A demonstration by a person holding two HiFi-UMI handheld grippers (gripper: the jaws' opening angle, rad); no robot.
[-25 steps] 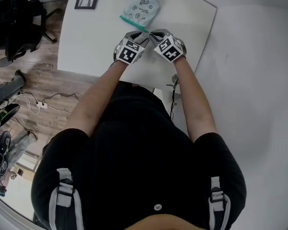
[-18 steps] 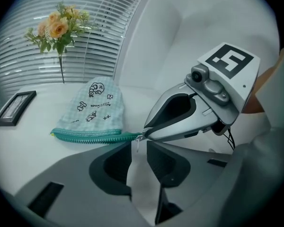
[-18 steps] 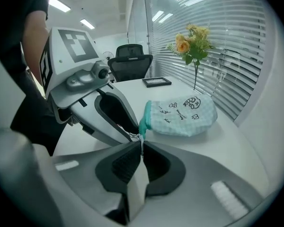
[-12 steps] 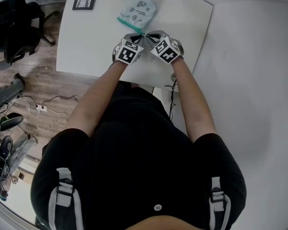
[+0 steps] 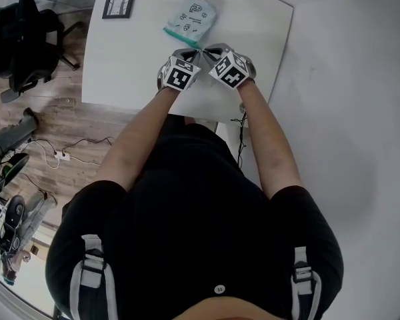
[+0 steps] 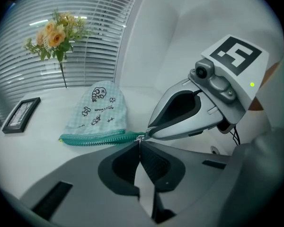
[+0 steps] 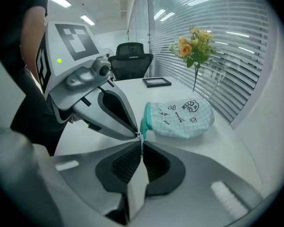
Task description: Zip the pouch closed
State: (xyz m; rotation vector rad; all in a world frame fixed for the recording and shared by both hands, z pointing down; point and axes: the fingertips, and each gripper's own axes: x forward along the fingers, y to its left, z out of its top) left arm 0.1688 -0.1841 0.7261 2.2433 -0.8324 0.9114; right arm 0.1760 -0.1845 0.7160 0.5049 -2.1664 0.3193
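head view: a pale green checked fabric pouch [image 5: 195, 17] lies toward the far edge of a white table [image 5: 133, 65], with its teal zip [image 5: 180, 35] facing the person. the left gripper [image 5: 194, 49] and right gripper [image 5: 206, 49] meet tip to tip at the zip's near end.

left gripper view: its jaws have just been closing and now pinch that zip end, by a small metal pull [image 6: 141, 137].

right gripper view: its jaws are pressed together on the same end. i cannot tell which gripper has the pull.

the grasp looks made. next, one gripper should anchor the pouch while the other draws the pull along the zip.
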